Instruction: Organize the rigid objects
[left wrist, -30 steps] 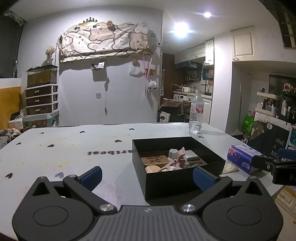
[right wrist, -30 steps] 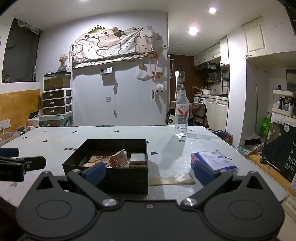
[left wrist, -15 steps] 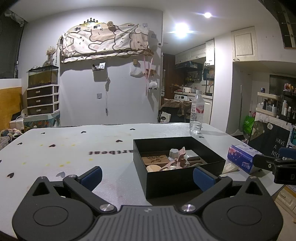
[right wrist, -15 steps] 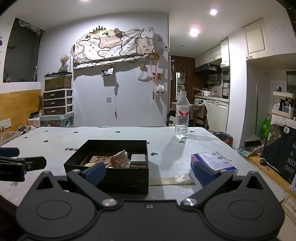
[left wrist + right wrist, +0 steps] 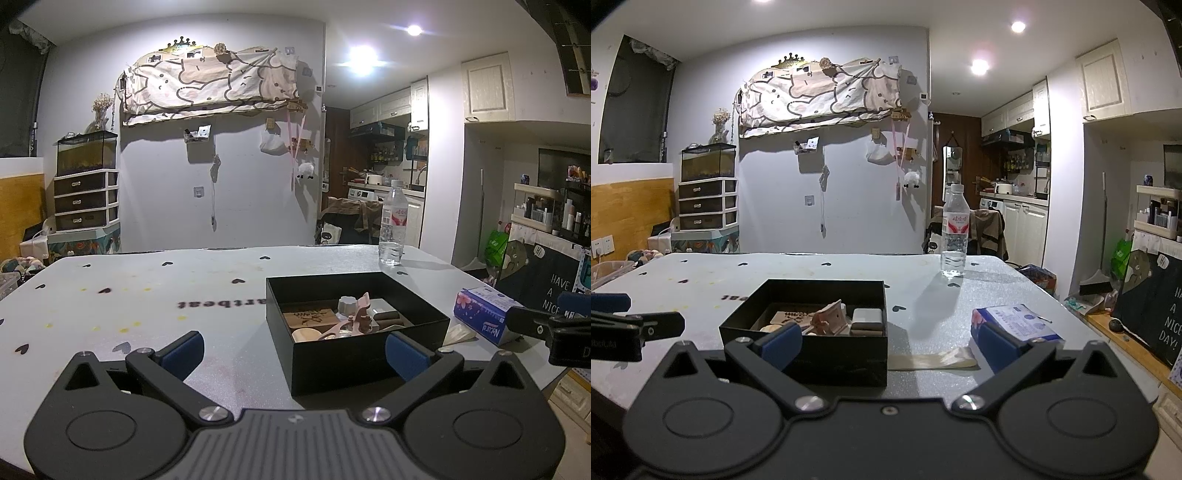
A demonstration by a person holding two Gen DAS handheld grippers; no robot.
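Black box (image 5: 364, 343) sits near-centre on the table (image 5: 129, 306), long axis running near-to-far, small pieces inside. Left gripper (image 5: 293, 352) and right gripper (image 5: 886, 341) both spread, empty. Only the right view shows the beige strip (image 5: 932, 360) fully beside the box.

The left gripper (image 5: 293, 349) hung low over the desk (image 5: 147, 306), its blue-padded fingers (image 5: 184, 349) spread wide with nothing between them. At about one o'clock from it sat an open black box (image 5: 354, 350) holding small wooden and pink pieces (image 5: 354, 317). A water bottle (image 5: 393, 223) stood upright well beyond the box near the desk's far edge. At three o'clock lay a blue tissue pack (image 5: 484, 314), and the right gripper (image 5: 546, 321) reached in from the frame's edge beside it.
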